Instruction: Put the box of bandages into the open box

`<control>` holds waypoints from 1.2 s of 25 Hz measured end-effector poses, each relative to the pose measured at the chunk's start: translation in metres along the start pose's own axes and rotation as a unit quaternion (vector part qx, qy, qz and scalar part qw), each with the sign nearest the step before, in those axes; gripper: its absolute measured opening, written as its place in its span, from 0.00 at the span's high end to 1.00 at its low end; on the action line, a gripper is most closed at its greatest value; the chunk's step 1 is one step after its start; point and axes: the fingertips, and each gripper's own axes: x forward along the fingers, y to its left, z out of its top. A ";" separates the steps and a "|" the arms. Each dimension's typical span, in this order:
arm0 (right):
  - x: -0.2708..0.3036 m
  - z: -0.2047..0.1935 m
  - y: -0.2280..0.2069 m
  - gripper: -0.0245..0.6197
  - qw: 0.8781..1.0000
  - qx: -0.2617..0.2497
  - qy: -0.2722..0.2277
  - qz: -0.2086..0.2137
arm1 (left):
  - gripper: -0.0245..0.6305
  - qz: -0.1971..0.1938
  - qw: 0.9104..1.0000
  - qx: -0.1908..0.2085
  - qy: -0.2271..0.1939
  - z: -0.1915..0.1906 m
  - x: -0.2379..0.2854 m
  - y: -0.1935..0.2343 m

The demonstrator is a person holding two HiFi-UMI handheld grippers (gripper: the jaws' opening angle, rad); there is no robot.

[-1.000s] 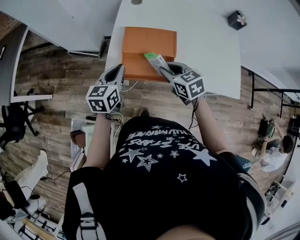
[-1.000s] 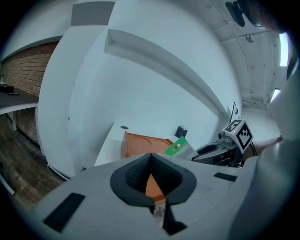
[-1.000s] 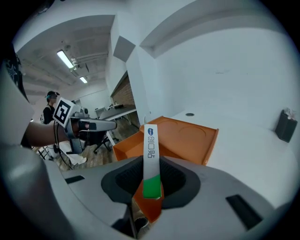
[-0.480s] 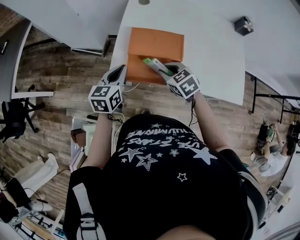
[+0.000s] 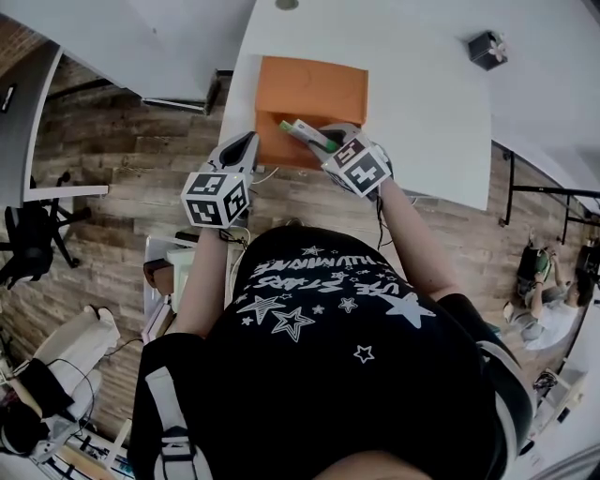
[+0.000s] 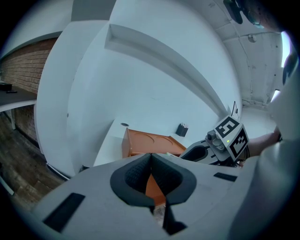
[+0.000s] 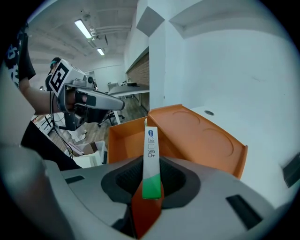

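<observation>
An orange box (image 5: 312, 87) lies on the white table (image 5: 427, 112), its lid folded back and its open tray (image 5: 275, 146) at the near edge. My right gripper (image 5: 315, 141) is shut on the box of bandages (image 5: 300, 130), a slim white carton with a green end. The carton hangs tilted over the open tray. In the right gripper view the bandage box (image 7: 151, 150) stands edge-on between the pads of the right gripper (image 7: 151, 174), above the orange box (image 7: 194, 133). My left gripper (image 5: 246, 142) hovers left of the tray, shut and holding nothing; its tips (image 6: 150, 157) meet.
A small dark cube (image 5: 488, 49) sits far right on the table, and a round hole (image 5: 287, 4) at its far edge. The table's near edge runs just under the box. An office chair (image 5: 33, 239) and clutter stand on the wood floor at left; a person (image 5: 539, 291) at right.
My right gripper has carried the bandage box left and lower, from beside the tray to over it, and has rolled. The left gripper has barely moved.
</observation>
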 end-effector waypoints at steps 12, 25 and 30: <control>0.004 -0.001 0.002 0.79 1.000 -0.005 -0.004 -0.003 | 0.93 -0.005 1.000 0.005 0.009 -0.001 0.004 0.000; -0.022 -0.005 -0.003 0.70 0.999 0.017 -0.021 -0.023 | 0.93 -0.006 1.000 0.003 0.007 0.000 0.001 -0.006; -0.043 0.002 -0.004 0.70 0.998 0.028 -0.052 -0.034 | 0.93 -0.003 1.000 0.010 0.001 0.004 -0.007 -0.021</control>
